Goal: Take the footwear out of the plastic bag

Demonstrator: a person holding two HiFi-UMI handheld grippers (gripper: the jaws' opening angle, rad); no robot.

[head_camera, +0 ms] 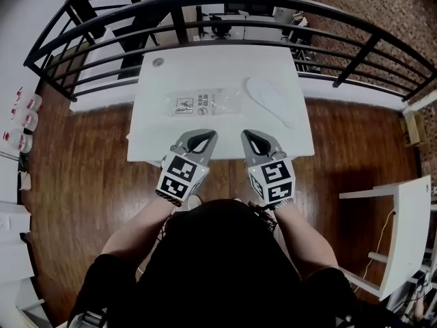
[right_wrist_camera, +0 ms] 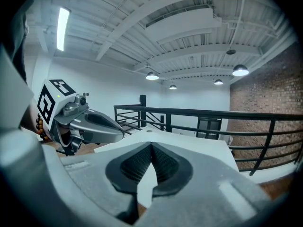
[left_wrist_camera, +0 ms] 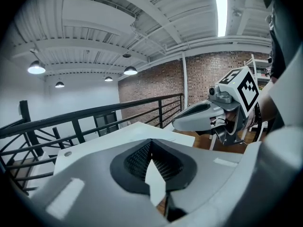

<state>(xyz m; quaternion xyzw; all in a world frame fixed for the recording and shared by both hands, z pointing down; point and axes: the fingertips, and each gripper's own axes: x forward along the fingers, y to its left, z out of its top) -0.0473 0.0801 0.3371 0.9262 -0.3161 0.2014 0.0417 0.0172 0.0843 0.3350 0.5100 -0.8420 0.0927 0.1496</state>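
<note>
On the white table (head_camera: 218,63) lies a clear plastic bag (head_camera: 203,103) with printed labels, flat near the middle. To its right a white slipper (head_camera: 270,100) lies out on the tabletop. Both grippers hover over the table's near edge, short of the bag. My left gripper (head_camera: 202,139) is shut with nothing in it, and my right gripper (head_camera: 252,139) is shut and empty too. In the left gripper view my left gripper (left_wrist_camera: 151,143) shows its tips closed together; the right gripper view shows my right gripper (right_wrist_camera: 151,146) the same way.
A black metal railing (head_camera: 225,29) runs round the far side of the table. Wooden floor (head_camera: 89,176) lies on both sides. A white shelf unit (head_camera: 403,231) stands at the right, and small containers (head_camera: 24,118) sit at the left edge.
</note>
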